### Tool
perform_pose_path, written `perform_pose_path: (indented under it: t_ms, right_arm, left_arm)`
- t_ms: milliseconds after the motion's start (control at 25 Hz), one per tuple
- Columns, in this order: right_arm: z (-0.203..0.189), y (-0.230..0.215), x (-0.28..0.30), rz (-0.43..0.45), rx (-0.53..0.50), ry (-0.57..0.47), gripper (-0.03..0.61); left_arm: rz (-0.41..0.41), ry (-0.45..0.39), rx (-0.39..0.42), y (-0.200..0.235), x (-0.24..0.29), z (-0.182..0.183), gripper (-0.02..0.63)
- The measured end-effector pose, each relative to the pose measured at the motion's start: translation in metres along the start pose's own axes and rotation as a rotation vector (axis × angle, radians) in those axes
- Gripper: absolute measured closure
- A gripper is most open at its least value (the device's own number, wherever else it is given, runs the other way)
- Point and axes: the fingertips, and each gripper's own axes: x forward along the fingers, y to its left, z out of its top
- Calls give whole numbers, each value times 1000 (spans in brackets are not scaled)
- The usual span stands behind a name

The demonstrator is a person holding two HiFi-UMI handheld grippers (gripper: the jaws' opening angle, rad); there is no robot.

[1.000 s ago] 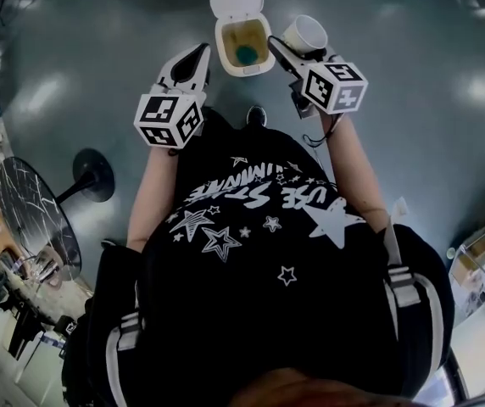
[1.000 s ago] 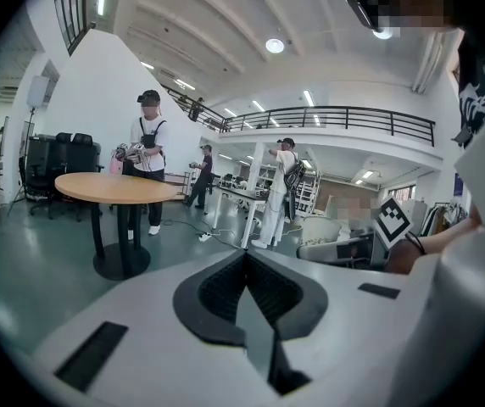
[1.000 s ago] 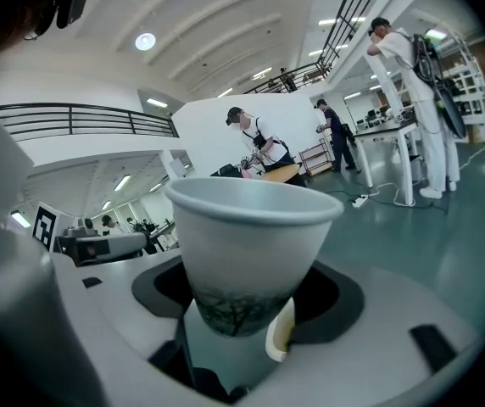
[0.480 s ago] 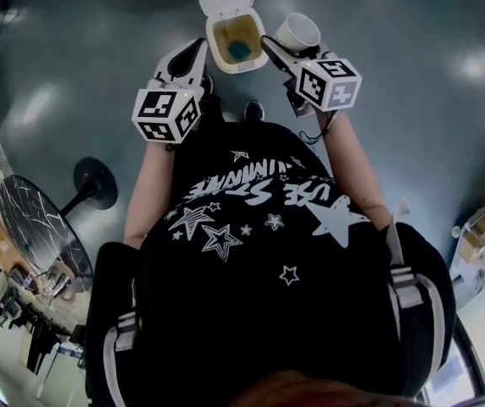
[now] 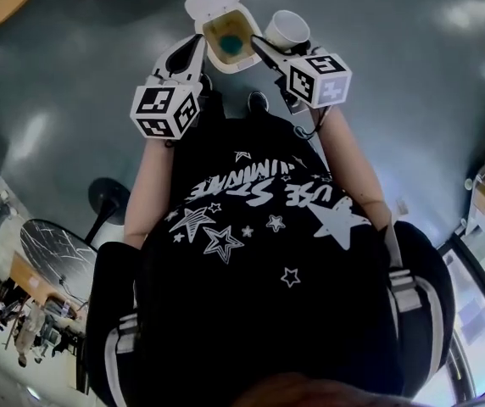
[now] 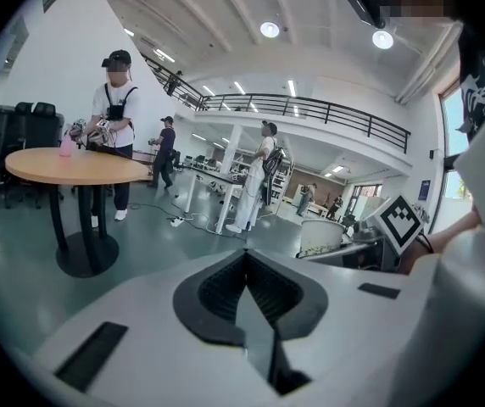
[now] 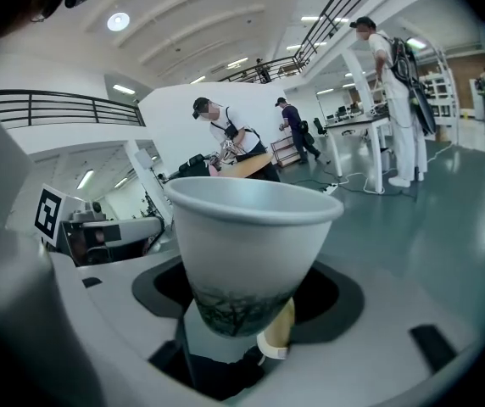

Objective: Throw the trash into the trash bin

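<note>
Now your right tongs [image 7: 236, 333] still squeeze the bottom of the white cup [image 7: 247, 244]. It stays just beside the open trash bin [image 5: 244, 17] on the floor, not over it yet. Your left tongs [image 6: 247, 265] are shut tight, holding nothing.

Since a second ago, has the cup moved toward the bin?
No. The cup stays just right of the open bin, same gap; only the view shifted.

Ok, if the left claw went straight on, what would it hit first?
Probably nothing near. The left claw, shut, points level across the floor; the trash bin sits lower, out of its view. Only distant people stand ahead.
</note>
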Motion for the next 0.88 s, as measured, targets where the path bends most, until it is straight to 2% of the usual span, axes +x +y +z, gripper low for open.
perform_pose_path:
  t_ms: [320,600,880]
  right_arm:
    - [-10,-1,48,-106,90,7,262]
    - [-7,10,96,-199,166,11,262]
    - [-14,1,98,-276,239,-11,262]
  left_arm:
    - [-115,93,3,43,30,-4,603]
    - [-221,205,-18,86,45,-22,603]
    - [-292,291,6,92,66,-46,603]
